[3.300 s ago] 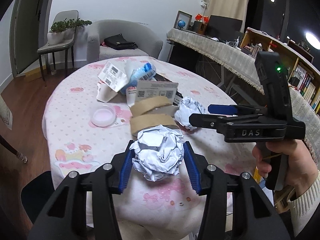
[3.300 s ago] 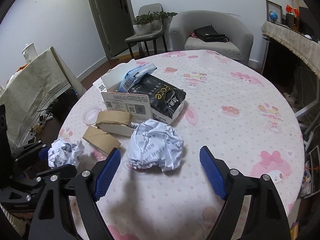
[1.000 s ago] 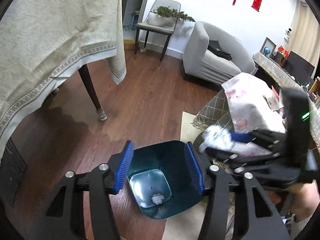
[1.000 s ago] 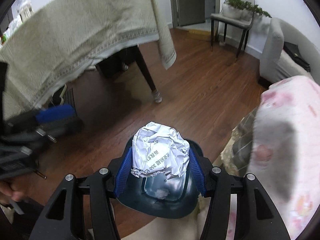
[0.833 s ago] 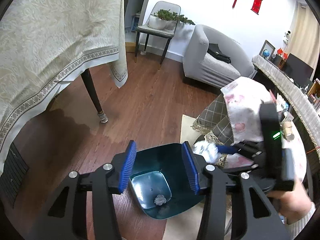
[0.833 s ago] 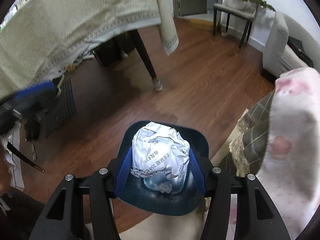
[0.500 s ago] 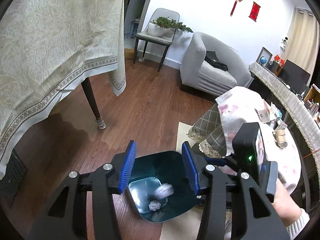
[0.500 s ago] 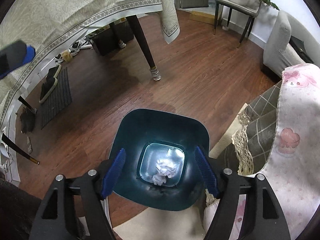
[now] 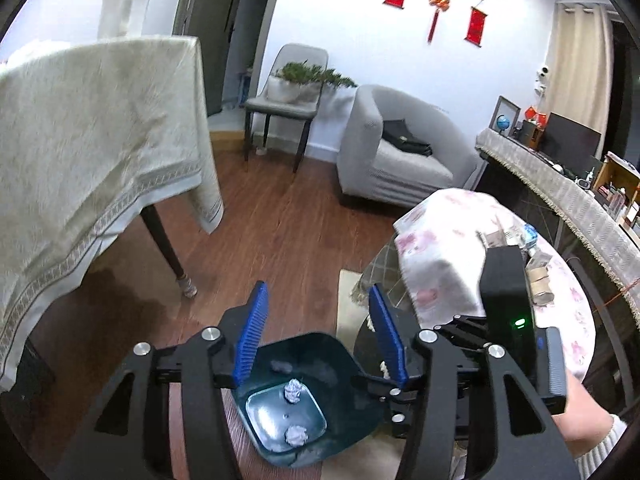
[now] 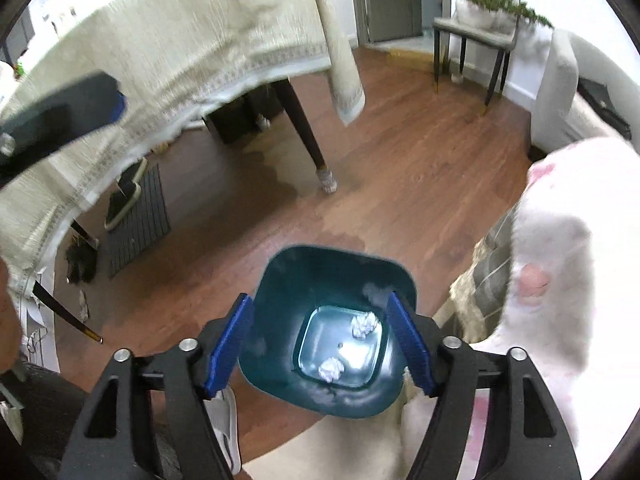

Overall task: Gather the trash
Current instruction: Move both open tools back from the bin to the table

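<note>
A dark teal trash bin [image 10: 280, 280] stands on the wooden floor beside the pink round table. Two crumpled white paper balls lie at its bottom, one [image 10: 364, 325] nearer the table and one [image 10: 331, 369] nearer me. The bin [image 9: 352, 412] and both balls [image 9: 293, 390] also show in the left wrist view. My right gripper [image 10: 324, 344] is open and empty, right above the bin. My left gripper [image 9: 320, 336] is open and empty, higher above the bin's far rim. The right gripper's body [image 9: 508, 320] shows at lower right in the left wrist view.
A table with a cream cloth [image 9: 92, 152] and a dark leg [image 10: 304, 132] stands to the left. The pink-clothed round table [image 9: 460, 264] holds boxes and paper rolls [image 9: 538, 280]. A grey armchair [image 9: 396, 152] and chair [image 9: 288, 96] stand behind. A beige rug [image 10: 332, 448] lies under the bin.
My right gripper opened and its paper ball fell into the bin, which now holds two. My left gripper rose and tilted up, so more of the room shows.
</note>
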